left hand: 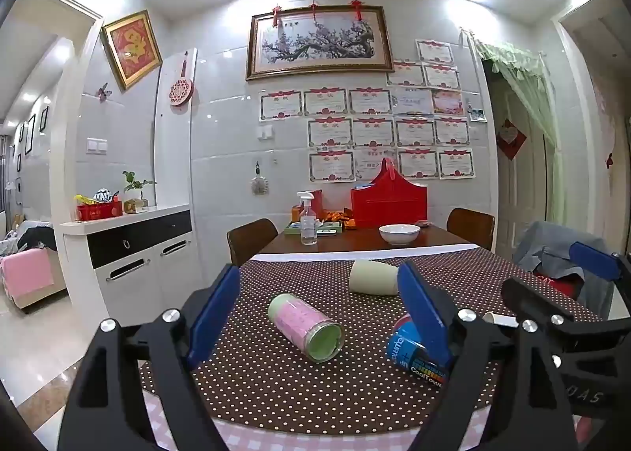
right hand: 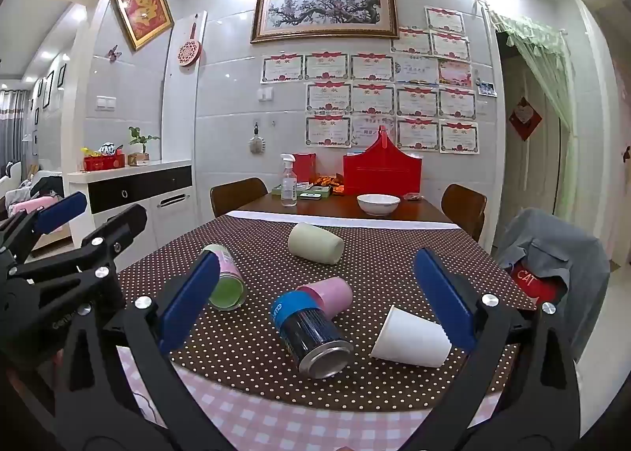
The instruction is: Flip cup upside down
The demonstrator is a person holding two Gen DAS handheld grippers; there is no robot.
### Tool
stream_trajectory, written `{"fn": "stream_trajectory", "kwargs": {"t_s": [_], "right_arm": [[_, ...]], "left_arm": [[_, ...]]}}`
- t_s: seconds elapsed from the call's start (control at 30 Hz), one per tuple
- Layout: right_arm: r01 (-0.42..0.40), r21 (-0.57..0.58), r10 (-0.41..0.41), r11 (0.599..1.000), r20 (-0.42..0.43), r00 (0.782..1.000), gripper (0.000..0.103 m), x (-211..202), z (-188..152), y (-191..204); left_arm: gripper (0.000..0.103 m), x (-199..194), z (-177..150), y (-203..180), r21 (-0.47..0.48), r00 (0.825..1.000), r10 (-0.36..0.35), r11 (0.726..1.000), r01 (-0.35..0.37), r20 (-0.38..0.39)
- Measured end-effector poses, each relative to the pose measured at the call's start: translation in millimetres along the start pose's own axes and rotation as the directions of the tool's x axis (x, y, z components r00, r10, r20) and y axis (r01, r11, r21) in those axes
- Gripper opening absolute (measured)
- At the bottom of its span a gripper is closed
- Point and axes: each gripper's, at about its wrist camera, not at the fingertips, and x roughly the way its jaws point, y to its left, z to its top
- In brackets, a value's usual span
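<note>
Several cups lie on their sides on the brown dotted cloth (right hand: 276, 364). A white paper cup (right hand: 412, 338) lies at the front right, just inside my right gripper's right finger. A blue-black can (right hand: 311, 336) with a pink cup (right hand: 331, 291) behind it lies in the middle. A pink-green cup (left hand: 305, 326) lies between my left gripper's fingers, farther out. A cream cup (left hand: 372, 276) lies at the back. My left gripper (left hand: 319, 313) is open and empty. My right gripper (right hand: 319, 299) is open and empty, above the table's front edge.
A white bowl (right hand: 378, 203), a spray bottle (right hand: 288, 180) and a red box (right hand: 381, 171) stand at the table's far end. Chairs stand on both sides; the near right one (right hand: 552, 261) carries grey clothing. A white cabinet (right hand: 130, 190) stands to the left.
</note>
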Motion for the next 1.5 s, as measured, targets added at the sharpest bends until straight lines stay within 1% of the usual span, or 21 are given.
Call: {"fn": "stream_trajectory", "kwargs": {"t_s": [0.17, 0.3, 1.3, 1.5], "right_arm": [[0.000, -0.001, 0.000, 1.000, -0.001, 1.000, 0.097, -0.2, 0.0, 0.4], [0.001, 0.001, -0.001, 1.000, 0.001, 1.000, 0.097, -0.1, 0.2, 0.4], [0.001, 0.002, -0.001, 1.000, -0.002, 1.000, 0.097, 0.3, -3.0, -1.7], [0.002, 0.002, -0.002, 1.000, -0.003, 1.000, 0.097, 0.5, -3.6, -2.4]], "left_arm": [[0.081, -2.1, 0.2, -1.5, 0.010, 1.000, 0.007, 1.000, -0.007, 0.005], [0.081, 1.1, -6.5, 0.0, 0.008, 1.000, 0.008, 1.000, -0.008, 0.004], [0.081, 6.7, -4.1, 2.2, 0.005, 1.000, 0.006, 1.000, -0.006, -0.005], [0.081, 6.4, -8.7, 2.2, 0.006, 1.000, 0.007, 1.000, -0.007, -0.005]]}}
